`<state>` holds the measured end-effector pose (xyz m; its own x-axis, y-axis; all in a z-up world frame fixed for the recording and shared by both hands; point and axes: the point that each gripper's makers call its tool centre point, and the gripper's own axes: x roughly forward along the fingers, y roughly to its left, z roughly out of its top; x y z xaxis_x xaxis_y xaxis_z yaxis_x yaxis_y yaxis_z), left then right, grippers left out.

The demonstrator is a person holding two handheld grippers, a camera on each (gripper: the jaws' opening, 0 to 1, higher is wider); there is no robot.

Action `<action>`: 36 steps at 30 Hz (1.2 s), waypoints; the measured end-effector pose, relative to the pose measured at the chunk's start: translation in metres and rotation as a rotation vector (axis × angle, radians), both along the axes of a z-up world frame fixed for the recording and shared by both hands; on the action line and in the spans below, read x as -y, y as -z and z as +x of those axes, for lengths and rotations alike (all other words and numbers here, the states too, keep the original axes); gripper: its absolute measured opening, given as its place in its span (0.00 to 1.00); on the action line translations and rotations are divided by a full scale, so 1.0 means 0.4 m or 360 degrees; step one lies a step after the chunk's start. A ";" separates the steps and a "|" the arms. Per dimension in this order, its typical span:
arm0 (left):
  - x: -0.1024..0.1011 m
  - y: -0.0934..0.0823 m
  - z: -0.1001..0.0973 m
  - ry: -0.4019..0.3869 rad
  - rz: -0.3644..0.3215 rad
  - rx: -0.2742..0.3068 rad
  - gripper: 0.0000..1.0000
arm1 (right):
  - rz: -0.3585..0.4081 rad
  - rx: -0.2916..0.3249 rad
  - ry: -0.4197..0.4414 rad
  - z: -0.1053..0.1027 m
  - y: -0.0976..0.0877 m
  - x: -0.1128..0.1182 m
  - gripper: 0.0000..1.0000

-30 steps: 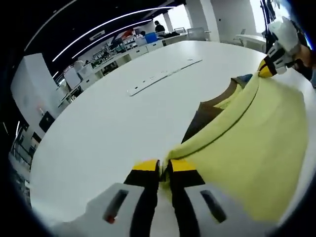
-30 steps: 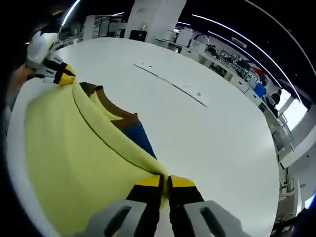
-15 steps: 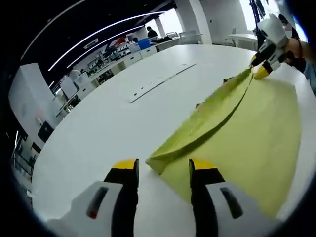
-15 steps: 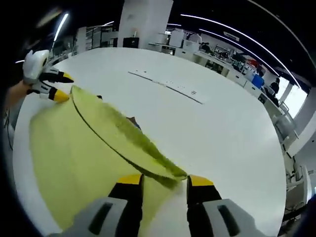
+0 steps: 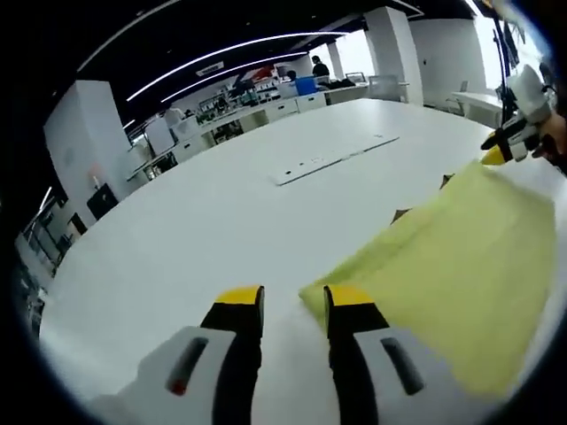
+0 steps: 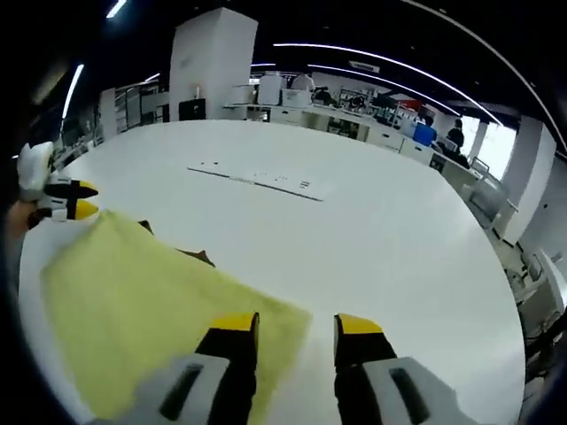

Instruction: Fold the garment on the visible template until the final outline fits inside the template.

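The yellow garment lies flat on the white tabletop, a sliver of brown showing at its far edge. The left gripper hovers at one near corner, its jaws spread and holding nothing. The right gripper sits at the other corner, jaws likewise apart and empty. A long white strip lies farther off on the tabletop.

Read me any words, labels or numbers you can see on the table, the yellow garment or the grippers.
No text is legible.
White strip on the table: small dark marks, too small to read.
Yellow garment: no print visible.
Left gripper and right gripper: no lettering visible.
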<state>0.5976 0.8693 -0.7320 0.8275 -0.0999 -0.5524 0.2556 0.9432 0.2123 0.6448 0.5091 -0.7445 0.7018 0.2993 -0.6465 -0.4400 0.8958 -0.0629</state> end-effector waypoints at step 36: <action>0.055 -0.031 -0.347 0.0256 -0.0459 -0.0202 0.57 | 0.0273 -0.0445 -0.0320 -0.414 -0.024 0.008 0.50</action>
